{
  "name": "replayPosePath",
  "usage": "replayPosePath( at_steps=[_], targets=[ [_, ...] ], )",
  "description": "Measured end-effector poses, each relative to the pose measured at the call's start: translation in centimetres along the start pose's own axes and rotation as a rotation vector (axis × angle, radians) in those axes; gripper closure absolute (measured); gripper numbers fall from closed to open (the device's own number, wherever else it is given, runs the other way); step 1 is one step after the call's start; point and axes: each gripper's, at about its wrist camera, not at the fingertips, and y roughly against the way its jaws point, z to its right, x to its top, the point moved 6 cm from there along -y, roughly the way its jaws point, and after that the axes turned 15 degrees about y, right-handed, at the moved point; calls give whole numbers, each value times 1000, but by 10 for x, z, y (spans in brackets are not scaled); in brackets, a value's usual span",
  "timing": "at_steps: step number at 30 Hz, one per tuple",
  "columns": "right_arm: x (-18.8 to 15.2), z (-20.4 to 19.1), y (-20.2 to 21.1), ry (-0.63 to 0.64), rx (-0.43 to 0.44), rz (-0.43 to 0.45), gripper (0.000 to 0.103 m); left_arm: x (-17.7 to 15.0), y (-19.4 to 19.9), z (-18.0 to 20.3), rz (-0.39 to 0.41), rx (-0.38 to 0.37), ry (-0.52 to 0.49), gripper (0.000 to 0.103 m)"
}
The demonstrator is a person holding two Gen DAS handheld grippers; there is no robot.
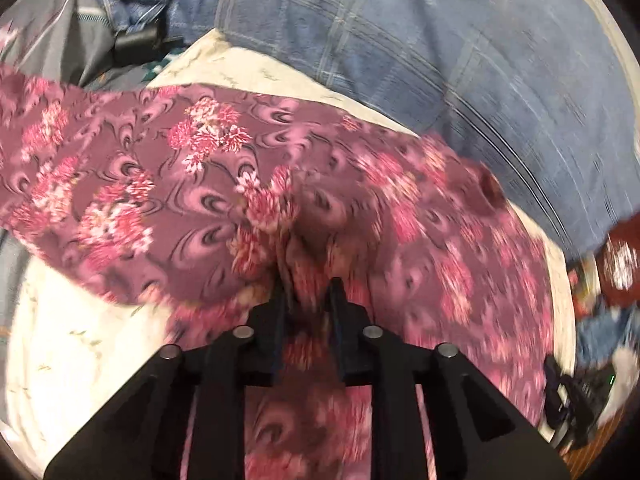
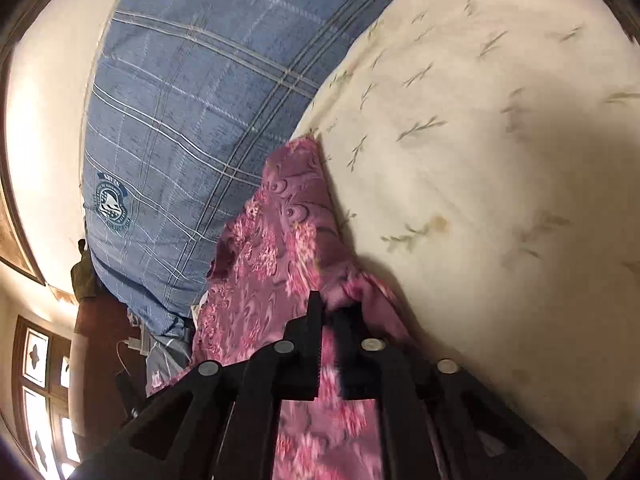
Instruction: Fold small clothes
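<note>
On the cream leaf-print sheet [image 1: 80, 344] of the bed lies a purple-pink floral garment [image 1: 160, 168], spread as a long band across the sheet, with one end gathered and lifted. The left tool [image 1: 308, 292] is closed on a bunched fold of this garment, its two black fingers [image 1: 280, 300] close together with cloth pinched between them and more cloth draped under the tool body. From the right wrist view, the right tool [image 2: 334, 308] likewise grips the floral garment [image 2: 288, 240], jaws narrow with fabric caught between them; the cloth rises from the tool in a tapering strip whose far tip rests against the cream sheet [image 2: 500, 160], at the border where a blue plaid blanket [image 2: 192, 100] begins. The blanket, carrying a round crest badge [image 2: 113, 204], lies along the far side of the bed beyond the sheet; in the left view it [image 1: 440, 60] fills the upper part. Motion blur softens the garment's right portion there.
</note>
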Motion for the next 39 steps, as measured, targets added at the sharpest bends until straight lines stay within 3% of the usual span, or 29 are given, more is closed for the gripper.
replayPosePath(
  at_steps=[5, 7, 11, 13, 15, 16, 17, 18, 21, 24, 29, 34, 37, 39],
  targets=[
    [7, -37, 26, 138, -6, 62, 89, -5, 58, -4, 82, -132, 4, 58],
    [16, -58, 21, 200, 3, 73, 81, 3, 63, 8, 102, -135, -4, 44],
    [21, -84, -13, 268, 8, 37, 77, 13, 39, 32, 85, -81, -61, 43],
    [17, -87, -34, 348, -72, 16, 75, 15, 11, 36, 44, -46, -57, 43],
    [4, -77, -56, 391, -126, -41, 59, 11, -29, 24, -38, 1, -10, 43],
    [-7, -69, -66, 405, -125, -68, 59, 10, -34, 21, -27, -10, -8, 42],
    [-10, -73, -58, 457, -115, 14, 58, 10, -28, 26, 31, -43, -33, 27],
    [-13, -74, -58, 470, -120, 12, 57, 7, -27, 30, 23, -67, -52, 21],
    [-13, -75, -60, 485, -132, 8, 56, 2, -27, 36, 27, -45, -97, 18],
    [-13, -75, -60, 489, -126, 15, 55, 10, -7, 27, 10, -110, -50, 19],
    [-13, -74, -57, 483, -117, 21, 55, 62, 61, -44, 134, -117, 67, 18],
    [-14, -77, -59, 489, -126, 20, 55, 120, 110, -170, 213, -85, 358, 18],
    [-14, -77, -59, 489, -126, 20, 54, 138, 129, -229, 249, -64, 493, 18],
    [-14, -78, -60, 492, -130, 20, 54, 147, 136, -264, 244, -91, 590, 18]
  ],
)
